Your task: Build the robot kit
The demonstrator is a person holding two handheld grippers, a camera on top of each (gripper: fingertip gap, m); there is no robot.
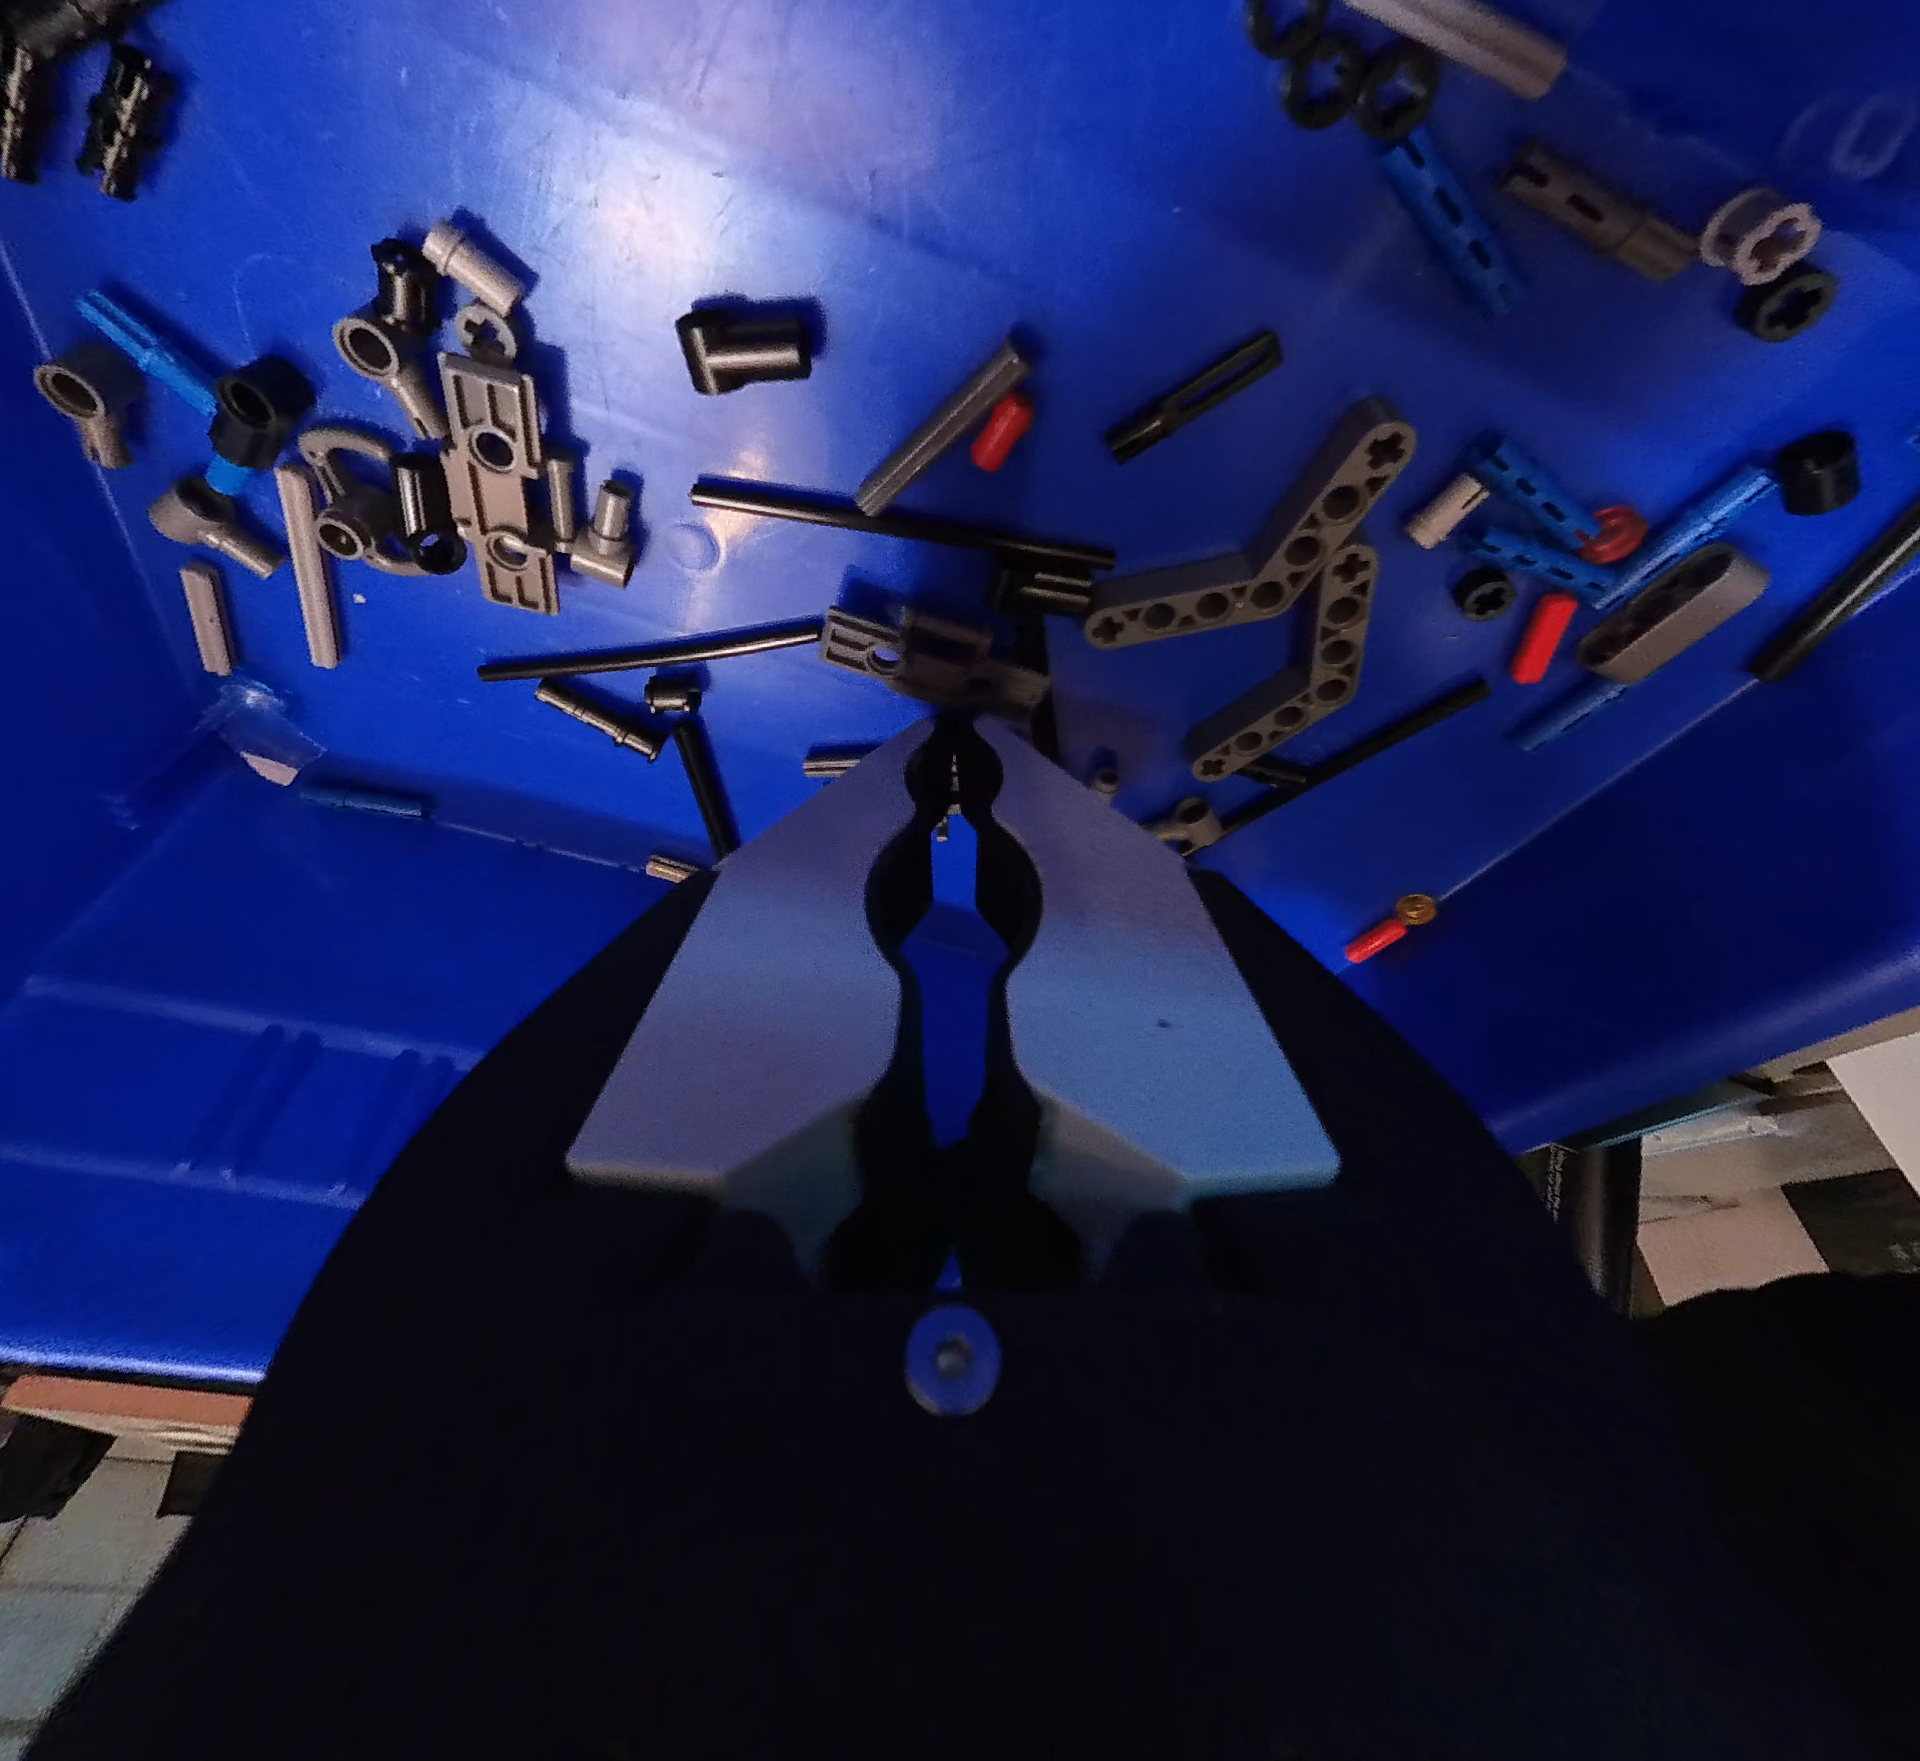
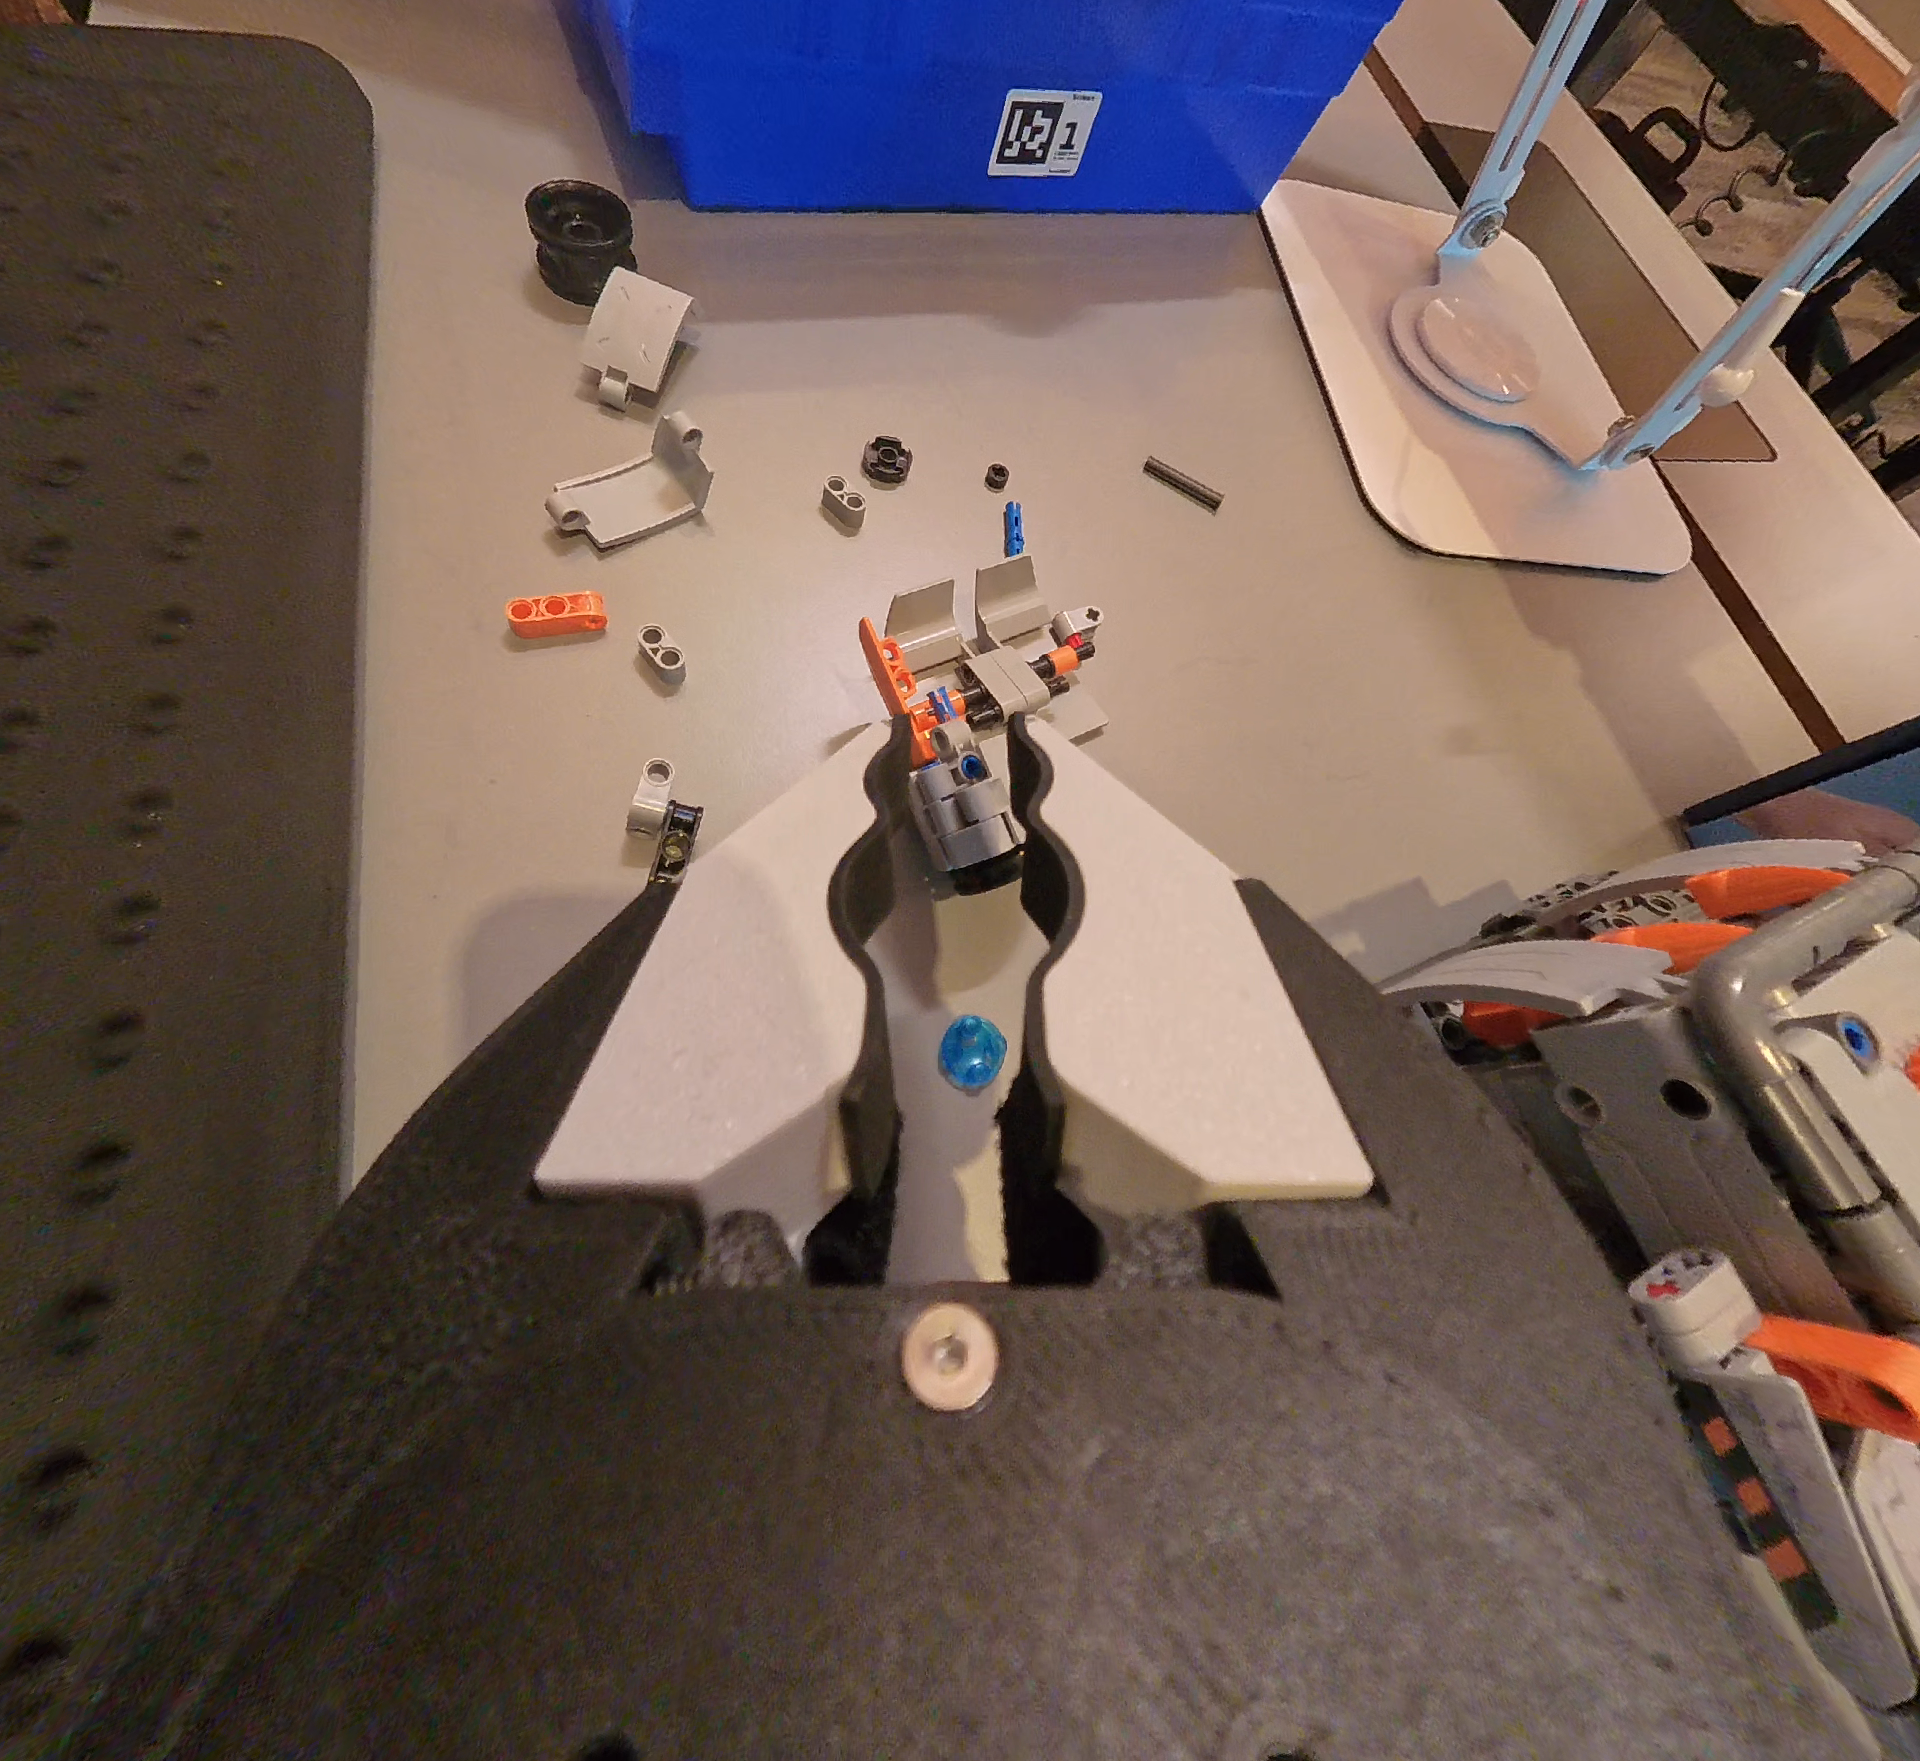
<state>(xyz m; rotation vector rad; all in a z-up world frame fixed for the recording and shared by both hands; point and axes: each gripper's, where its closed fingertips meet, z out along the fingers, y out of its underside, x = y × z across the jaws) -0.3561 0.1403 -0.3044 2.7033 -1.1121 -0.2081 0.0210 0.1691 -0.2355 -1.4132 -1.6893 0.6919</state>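
Observation:
In the left wrist view my left gripper [image 1: 954, 743] is inside a blue bin [image 1: 852, 101]. It is shut on a small black pin [image 1: 951, 776] that carries a grey connector piece [image 1: 928, 653] just past the fingertips. Loose grey, black, blue and red building parts lie on the bin floor around it. The nearest are two grey angled beams [image 1: 1283, 568] to the right and long black axles [image 1: 894, 522]. In the right wrist view my right gripper [image 2: 954, 743] is shut on a small grey and orange assembly [image 2: 961, 807] over the beige table [image 2: 1247, 776].
A blue bin [image 2: 935, 18] stands at the table's far side. A black wheel [image 2: 578, 236], grey curved panels [image 2: 636, 327], an orange beam [image 2: 554, 611], a black axle [image 2: 1182, 484] and a blue round stud [image 2: 971, 1051] lie loose. A stand's white base [image 2: 1475, 392] and a partly built model [image 2: 1714, 1036] sit right; black foam [image 2: 156, 568] left. Spacing between my two grippers at the tips: around 40 cm. To the blue round stud [image 2: 971, 1051]: right tips about 8 cm, left tips about 45 cm.

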